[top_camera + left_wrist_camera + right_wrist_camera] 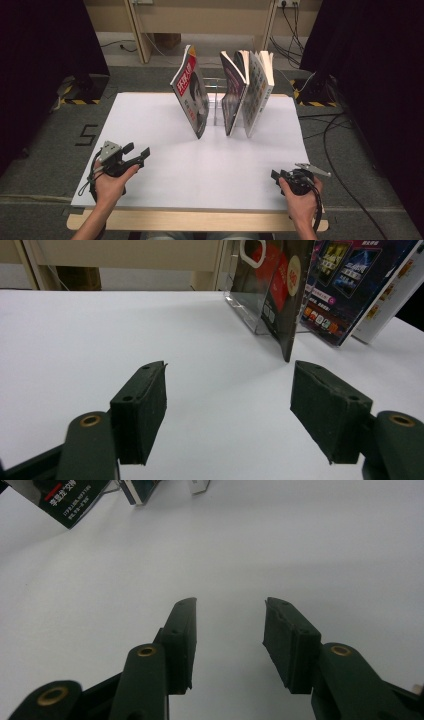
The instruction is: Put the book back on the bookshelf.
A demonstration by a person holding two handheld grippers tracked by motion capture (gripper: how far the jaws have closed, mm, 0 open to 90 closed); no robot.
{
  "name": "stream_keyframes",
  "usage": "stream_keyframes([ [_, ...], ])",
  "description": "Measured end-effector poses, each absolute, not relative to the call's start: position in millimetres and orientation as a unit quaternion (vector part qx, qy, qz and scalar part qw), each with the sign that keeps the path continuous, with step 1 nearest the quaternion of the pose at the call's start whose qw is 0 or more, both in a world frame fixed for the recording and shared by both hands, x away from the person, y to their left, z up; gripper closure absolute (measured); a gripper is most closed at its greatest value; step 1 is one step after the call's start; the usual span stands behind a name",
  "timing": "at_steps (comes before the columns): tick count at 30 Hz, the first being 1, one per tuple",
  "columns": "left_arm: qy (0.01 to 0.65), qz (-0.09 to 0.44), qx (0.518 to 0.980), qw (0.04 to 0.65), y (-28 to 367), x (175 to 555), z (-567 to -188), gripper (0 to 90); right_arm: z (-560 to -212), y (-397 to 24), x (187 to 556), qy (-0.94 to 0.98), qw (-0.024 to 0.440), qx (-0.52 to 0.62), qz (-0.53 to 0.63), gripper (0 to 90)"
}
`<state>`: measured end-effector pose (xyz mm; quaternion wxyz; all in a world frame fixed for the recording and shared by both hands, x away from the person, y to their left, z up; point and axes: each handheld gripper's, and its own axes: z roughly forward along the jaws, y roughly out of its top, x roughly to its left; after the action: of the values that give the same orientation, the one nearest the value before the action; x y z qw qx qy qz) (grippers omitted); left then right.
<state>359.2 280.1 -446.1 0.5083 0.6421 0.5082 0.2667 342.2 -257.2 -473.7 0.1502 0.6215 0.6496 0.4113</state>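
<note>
- left gripper (139, 152) sits low over the near-left part of the white table (150, 125), jaws spread apart with nothing between them, just bare tabletop
- right gripper (276, 176) is down at the near-right edge, jaws also standing apart and empty
- both are pointed toward the middle of the table, where the magazines are, well away from either gripper
- the red-titled magazine (192, 95) stands tilted, leaning left, its bottom edge on the table just left of a clear acrylic rack (216, 102)
- two more magazines (247, 90) stand just right of the rack, leaning against each other
- from the left gripper view the dark magazine (272, 295) is straight ahead with its lower corner on the table, a purple-covered one (345, 285) beside it
</note>
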Motion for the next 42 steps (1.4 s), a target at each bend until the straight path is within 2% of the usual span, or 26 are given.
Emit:
stream_keyframes([
  [28,0.54,0.268,0.638,0.48,316.7,333.6,-487.7,29.9,-474.6,-256.3,342.3,0.652,0.153,0.621,0.408,57.4],
  [42,0.541,0.277,0.619,0.497,321.9,326.7,-495.0,30.0,-474.9,-255.8,342.6,0.654,0.154,0.619,0.406,57.4],
])
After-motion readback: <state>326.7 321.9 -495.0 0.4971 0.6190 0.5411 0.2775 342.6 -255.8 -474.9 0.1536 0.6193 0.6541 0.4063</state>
